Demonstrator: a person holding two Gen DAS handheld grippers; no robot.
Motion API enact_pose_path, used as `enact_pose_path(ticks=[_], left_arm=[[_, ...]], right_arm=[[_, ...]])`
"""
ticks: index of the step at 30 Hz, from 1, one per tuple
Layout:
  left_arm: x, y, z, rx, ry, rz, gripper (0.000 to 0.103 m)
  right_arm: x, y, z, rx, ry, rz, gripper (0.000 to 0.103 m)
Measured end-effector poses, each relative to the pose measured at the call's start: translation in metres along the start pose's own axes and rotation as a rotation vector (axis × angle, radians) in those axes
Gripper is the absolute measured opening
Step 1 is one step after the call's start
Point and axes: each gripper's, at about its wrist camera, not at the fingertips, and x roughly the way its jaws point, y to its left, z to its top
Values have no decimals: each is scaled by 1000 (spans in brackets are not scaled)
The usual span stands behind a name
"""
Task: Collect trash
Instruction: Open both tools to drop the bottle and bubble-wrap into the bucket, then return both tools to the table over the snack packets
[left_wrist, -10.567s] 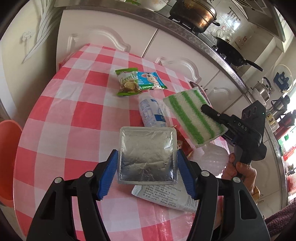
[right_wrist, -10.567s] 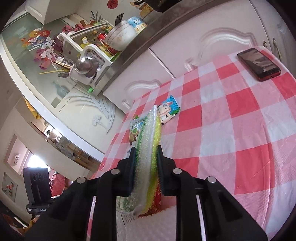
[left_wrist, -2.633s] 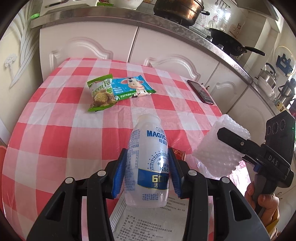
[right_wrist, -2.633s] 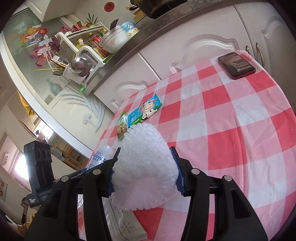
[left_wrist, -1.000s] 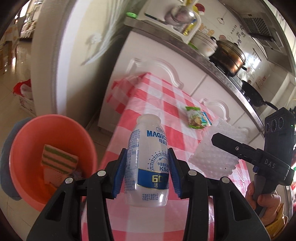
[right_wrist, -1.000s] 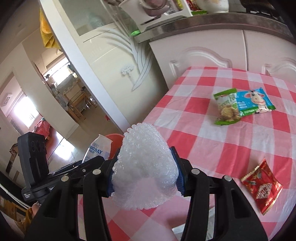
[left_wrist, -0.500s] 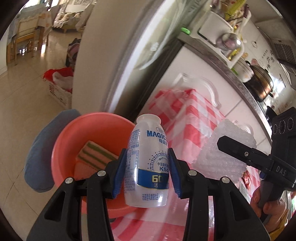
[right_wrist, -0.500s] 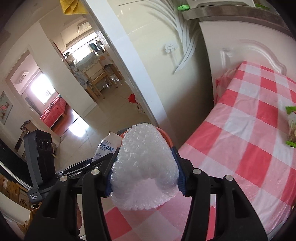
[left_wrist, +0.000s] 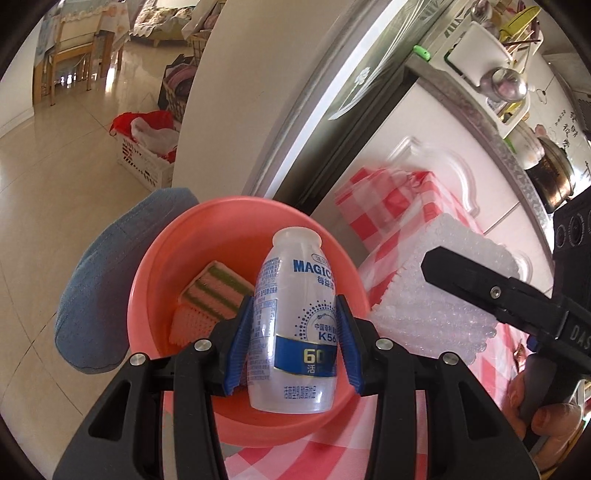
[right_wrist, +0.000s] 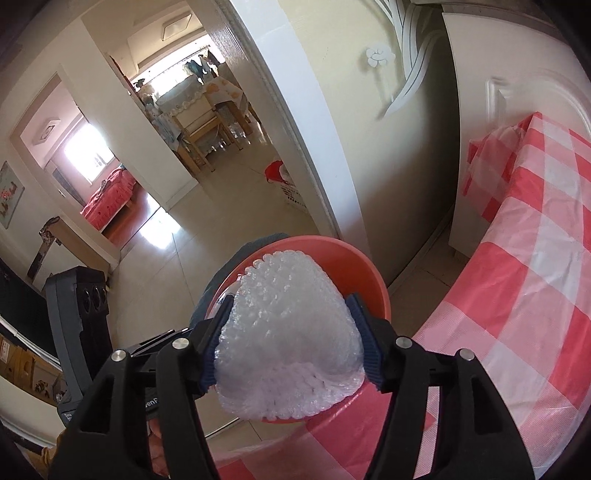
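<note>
My left gripper (left_wrist: 291, 339) is shut on a white plastic drink bottle (left_wrist: 291, 325) with a blue label, held upright above the orange basin (left_wrist: 192, 243) beside the table. A green-striped sponge (left_wrist: 214, 291) lies in the basin. My right gripper (right_wrist: 291, 339) is shut on a wad of bubble wrap (right_wrist: 288, 332), held over the same basin (right_wrist: 354, 273). The right gripper and the bubble wrap (left_wrist: 436, 306) also show in the left wrist view, to the right of the bottle.
The basin sits on a blue-grey cushion (left_wrist: 92, 295) beside the red-checked table (right_wrist: 524, 288). White cabinets (left_wrist: 436, 162) stand behind. A doorway (right_wrist: 207, 122) opens to a tiled floor with a white crate (left_wrist: 144, 155).
Both grippers have swung left off the table and now hang over the orange basin, closer than half a second ago. Each keeps its item.
</note>
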Motion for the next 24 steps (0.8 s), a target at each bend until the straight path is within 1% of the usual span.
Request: enact_pose_path(ticks=[1, 3, 6, 7, 8, 9, 10, 11, 13, 17, 24], left_arm=[[3, 2, 0, -5, 6, 2, 45], [7, 6, -2, -10, 9, 11, 45], [14, 11, -4, -13, 25, 26, 48], [15, 14, -5, -21, 29, 33, 56], [16, 16, -6, -29, 29, 35, 60], [16, 16, -7, -29, 28, 34, 61], [16, 16, -7, -26, 29, 39, 63], [16, 17, -8, -22, 28, 48, 67], [15, 17, -9, -21, 23, 55, 69], [9, 19, -8, -26, 16, 62, 69], [1, 13, -6, -11, 4, 63, 70]], right_arm=[[2, 0, -1, 0, 0, -1, 64], [6, 0, -2, 4, 2, -9, 71], [8, -1, -6, 14, 3, -14, 75], [7, -1, -6, 18, 2, -13, 76], [7, -2, -7, 23, -3, -13, 81], [7, -3, -6, 27, -7, -10, 82], [6, -3, -6, 29, -11, -5, 82], [5, -3, -7, 30, -16, -1, 83], [4, -3, -7, 30, -24, 6, 84], [-2, -1, -7, 16, -50, -13, 84], [-29, -10, -17, 60, -103, -23, 84]])
